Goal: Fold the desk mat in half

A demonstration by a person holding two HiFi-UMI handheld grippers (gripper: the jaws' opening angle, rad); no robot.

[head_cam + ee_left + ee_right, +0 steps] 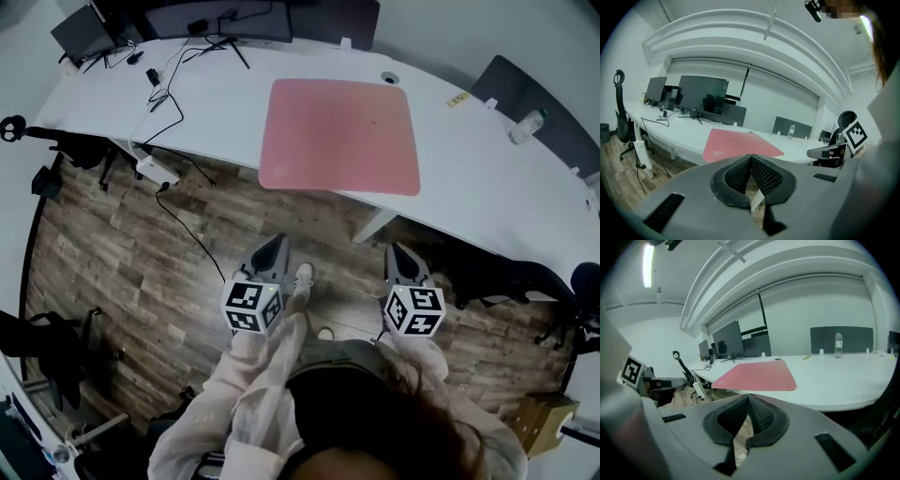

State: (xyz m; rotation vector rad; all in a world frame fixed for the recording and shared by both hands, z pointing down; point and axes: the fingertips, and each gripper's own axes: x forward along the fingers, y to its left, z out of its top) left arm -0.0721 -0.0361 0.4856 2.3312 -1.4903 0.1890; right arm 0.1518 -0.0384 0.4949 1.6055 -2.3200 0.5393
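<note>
A pink desk mat [339,135] lies flat and unfolded on the white desk [216,103], its near edge at the desk's front edge. It also shows ahead in the left gripper view as the mat [740,143] and in the right gripper view as the mat [759,376]. My left gripper [273,246] and right gripper [398,253] hang over the wooden floor, well short of the desk and apart from the mat. Both are shut with nothing between their jaws: the left gripper [751,158] and the right gripper [748,398] have their pads meeting at the tips.
Monitors [216,17] and cables [164,94] sit at the desk's far left. A water bottle [527,126] stands at the right by a grey divider [539,103]. A power strip [157,171] hangs below the desk. Office chairs [66,145] flank both sides.
</note>
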